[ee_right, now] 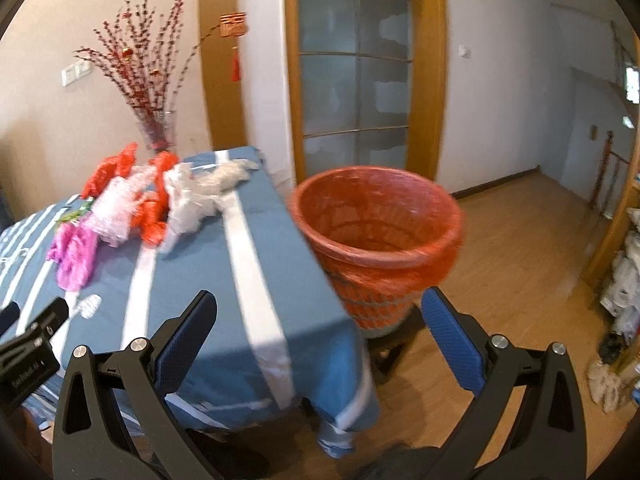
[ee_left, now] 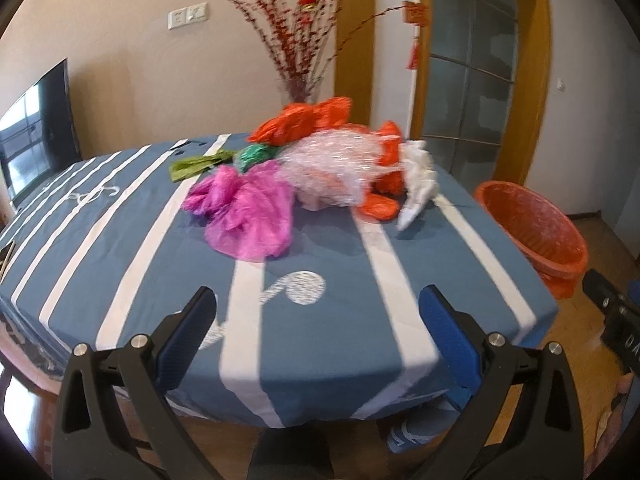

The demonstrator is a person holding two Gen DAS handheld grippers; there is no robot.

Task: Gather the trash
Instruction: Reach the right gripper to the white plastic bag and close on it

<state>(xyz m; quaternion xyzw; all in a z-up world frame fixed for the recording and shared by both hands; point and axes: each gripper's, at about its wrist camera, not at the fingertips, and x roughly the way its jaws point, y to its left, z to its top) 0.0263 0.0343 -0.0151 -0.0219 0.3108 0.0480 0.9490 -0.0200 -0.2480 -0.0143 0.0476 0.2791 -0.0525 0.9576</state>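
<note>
A heap of crumpled plastic bags lies on the far half of the table with the blue-and-white striped cloth (ee_left: 340, 264): a pink bag (ee_left: 252, 212), orange bags (ee_left: 304, 120), a clear bubbly wrap (ee_left: 336, 168), a white bag (ee_left: 416, 176), a green one (ee_left: 196, 164). The heap also shows in the right wrist view (ee_right: 120, 208). An orange-lined trash basket (ee_right: 376, 236) stands off the table's right edge, also in the left wrist view (ee_left: 532, 232). My left gripper (ee_left: 316, 308) is open and empty above the near table edge. My right gripper (ee_right: 318, 312) is open and empty near the table's corner, in front of the basket.
A glass vase of red-berried branches (ee_left: 300, 52) stands behind the heap. A glass door with a wooden frame (ee_right: 356, 80) is behind the basket. Wooden floor (ee_right: 520, 248) stretches right, with clutter along the right wall (ee_right: 620, 300). A TV (ee_left: 36, 132) stands far left.
</note>
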